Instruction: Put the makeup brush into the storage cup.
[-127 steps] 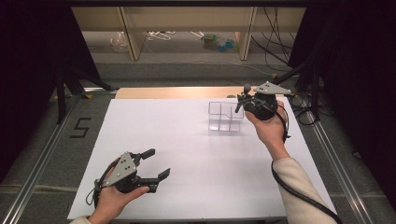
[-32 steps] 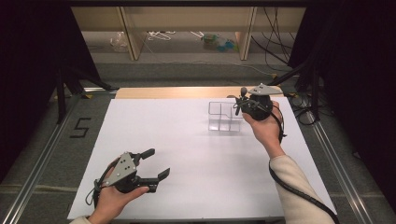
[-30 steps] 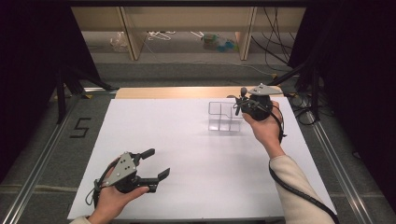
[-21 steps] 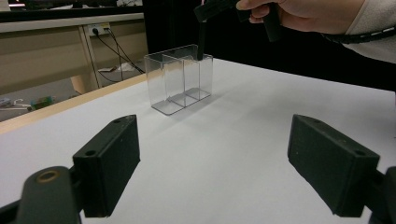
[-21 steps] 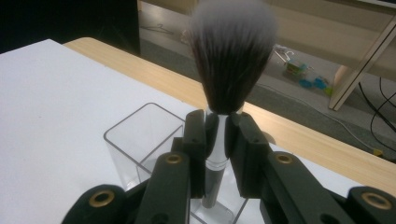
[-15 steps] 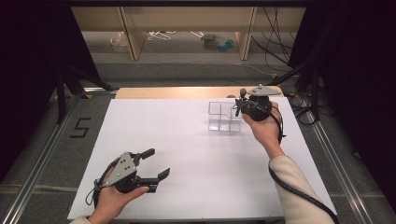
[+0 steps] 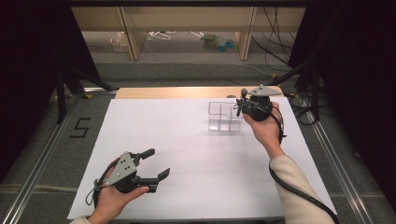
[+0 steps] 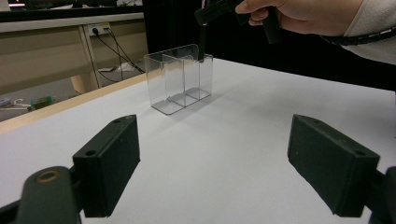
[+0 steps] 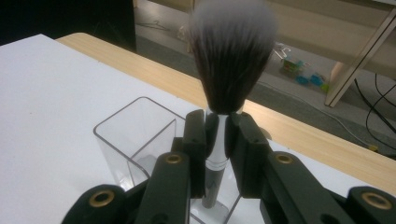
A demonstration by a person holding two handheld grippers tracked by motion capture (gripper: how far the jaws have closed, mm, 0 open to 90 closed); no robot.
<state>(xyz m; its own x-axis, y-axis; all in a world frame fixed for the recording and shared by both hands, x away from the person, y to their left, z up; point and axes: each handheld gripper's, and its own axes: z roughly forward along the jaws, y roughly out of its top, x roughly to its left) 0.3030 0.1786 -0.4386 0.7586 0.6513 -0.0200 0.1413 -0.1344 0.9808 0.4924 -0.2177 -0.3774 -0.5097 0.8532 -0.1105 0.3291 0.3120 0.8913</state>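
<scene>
My right claw (image 9: 217, 135) is clamped on the brush (image 9: 227, 65), holding it upright, bristles up, with its handle down in the clear organizer (image 7: 224, 115) at the far right of the bench (image 7: 177, 140). My left claw (image 7: 153, 165) hangs wide open and empty over the near left.

Open table (image 7: 187, 140) everywhere except the clear organizer (image 7: 223, 116).

White table (image 7: 187, 140), clear acrylic organizer (image 7: 223, 115) standing near its far edge
</scene>
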